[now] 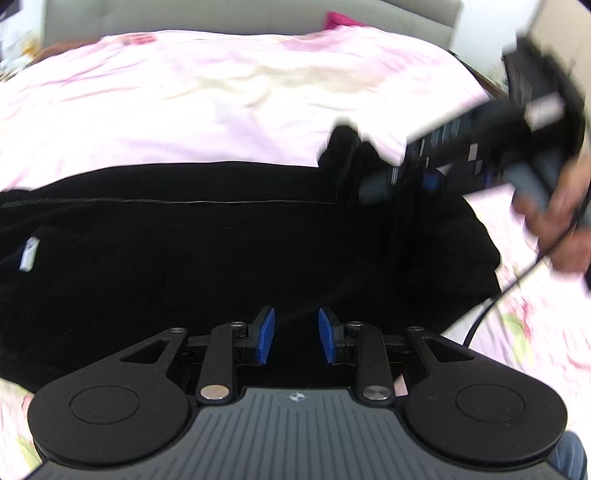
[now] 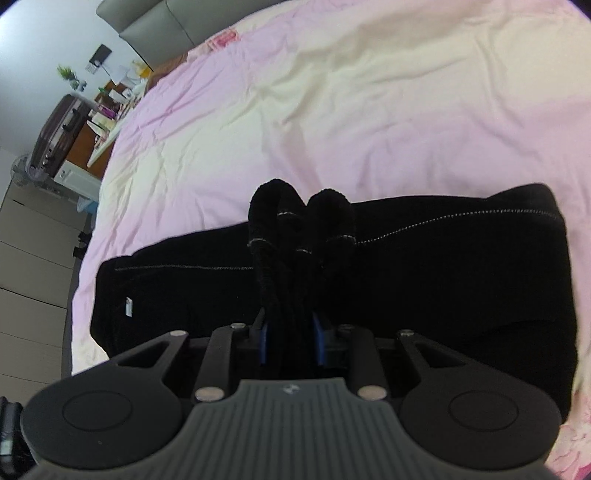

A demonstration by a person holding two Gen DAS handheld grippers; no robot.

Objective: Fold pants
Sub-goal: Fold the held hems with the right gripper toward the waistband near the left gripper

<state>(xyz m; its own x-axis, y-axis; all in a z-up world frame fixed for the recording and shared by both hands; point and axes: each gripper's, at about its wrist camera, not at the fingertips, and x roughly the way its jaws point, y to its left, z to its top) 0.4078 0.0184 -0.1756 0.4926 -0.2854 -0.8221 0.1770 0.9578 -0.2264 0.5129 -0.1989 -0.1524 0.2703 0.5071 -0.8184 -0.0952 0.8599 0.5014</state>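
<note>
Black pants (image 1: pixel 221 251) lie folded lengthwise on a pink bedsheet (image 1: pixel 184 103), with a white label (image 1: pixel 29 254) at the left. My left gripper (image 1: pixel 296 334) is open and empty, low over the near edge of the pants. My right gripper (image 2: pixel 291 332) is shut on a bunched fold of the pants' edge (image 2: pixel 295 221), lifted above the rest of the pants (image 2: pixel 443 277). The right gripper also shows in the left wrist view (image 1: pixel 354 173), blurred, at the pants' far right edge.
The bedsheet (image 2: pixel 332 110) stretches far beyond the pants. A grey headboard (image 2: pixel 155 33) is at the back. A cluttered desk and suitcase (image 2: pixel 59 129) stand off the bed's left side. A cable (image 1: pixel 491 306) hangs from the right gripper.
</note>
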